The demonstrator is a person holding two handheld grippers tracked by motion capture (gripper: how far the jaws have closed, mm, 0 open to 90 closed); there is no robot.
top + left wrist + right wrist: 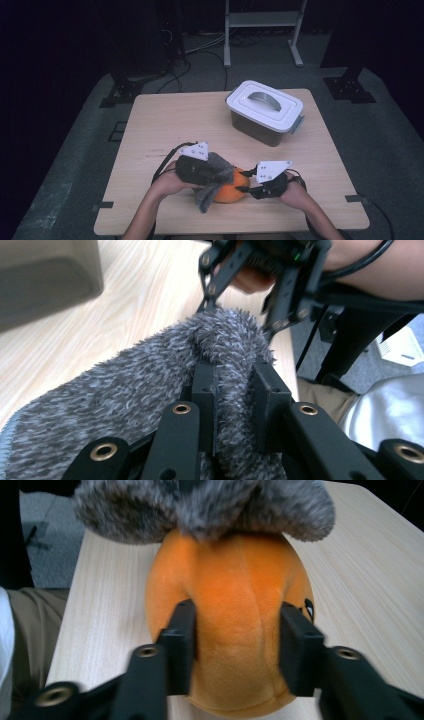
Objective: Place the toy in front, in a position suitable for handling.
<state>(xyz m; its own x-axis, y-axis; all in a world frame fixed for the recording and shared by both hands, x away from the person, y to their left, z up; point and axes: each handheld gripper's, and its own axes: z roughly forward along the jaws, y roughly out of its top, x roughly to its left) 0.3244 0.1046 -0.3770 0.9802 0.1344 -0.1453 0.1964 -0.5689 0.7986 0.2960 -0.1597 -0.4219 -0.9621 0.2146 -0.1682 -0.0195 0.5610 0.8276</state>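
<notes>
An orange plush toy [229, 193] lies near the table's front edge, with a grey fuzzy cloth [207, 197] draped over its left side. My left gripper [219, 176] comes in from the left and is shut on a fold of that cloth [125, 390], which bulges between its jaws [232, 385]. My right gripper [244, 184] meets the toy from the right. In the right gripper view its jaws [237, 625] press on both sides of the orange toy [235, 580], and the cloth [200, 505] hangs over the toy's far end. The right gripper [242, 315] also faces me in the left gripper view.
A dark container with a white handled lid [265, 107] stands at the back right of the wooden table [170, 120]. The person's forearms come in from the front edge. Stands and cables sit on the floor behind the table.
</notes>
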